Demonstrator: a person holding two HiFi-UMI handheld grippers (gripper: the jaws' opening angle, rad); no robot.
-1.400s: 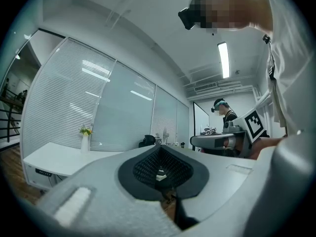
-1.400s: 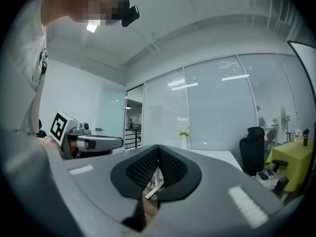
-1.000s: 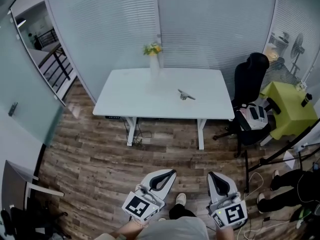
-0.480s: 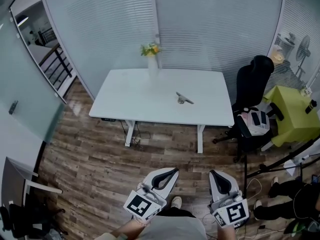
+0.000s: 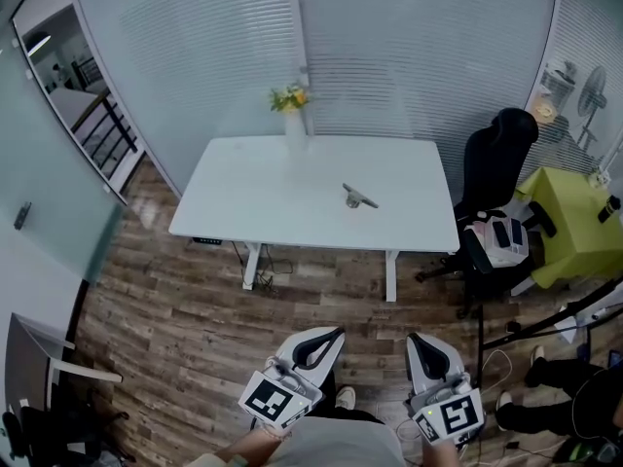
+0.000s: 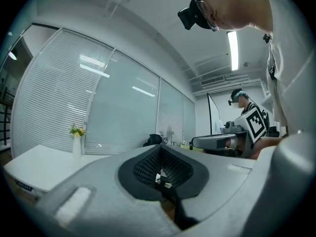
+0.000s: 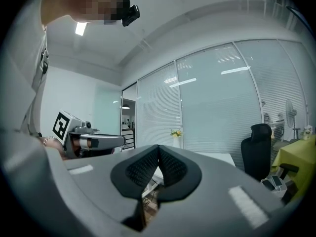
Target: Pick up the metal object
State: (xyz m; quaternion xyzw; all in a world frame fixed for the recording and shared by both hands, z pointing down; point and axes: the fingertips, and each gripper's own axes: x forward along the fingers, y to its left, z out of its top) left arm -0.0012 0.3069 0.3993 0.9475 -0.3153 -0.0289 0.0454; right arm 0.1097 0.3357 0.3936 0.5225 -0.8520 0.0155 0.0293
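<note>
A small metal object [image 5: 358, 197] lies on the white table [image 5: 253, 193], right of its middle, across the room. My left gripper [image 5: 327, 334] and right gripper [image 5: 418, 341] are held low near the person's body, over the wood floor and well short of the table. Both are shut with nothing between their jaws. In the left gripper view the jaws [image 6: 159, 157] meet, and the right gripper [image 6: 222, 141] shows beside them. In the right gripper view the jaws [image 7: 158, 158] meet too, with the left gripper [image 7: 96, 141] at the left.
A vase of yellow flowers [image 5: 291, 105] stands at the table's far edge by the glass wall. A black office chair [image 5: 496, 163] and a green-covered stand [image 5: 574, 227] sit right of the table. Cables and a tripod leg [image 5: 545, 319] lie at the right. Wood floor [image 5: 195, 339] stretches between me and the table.
The view has crept slightly toward the table, which sits a little lower and larger. Both grippers keep their place and stay shut.
</note>
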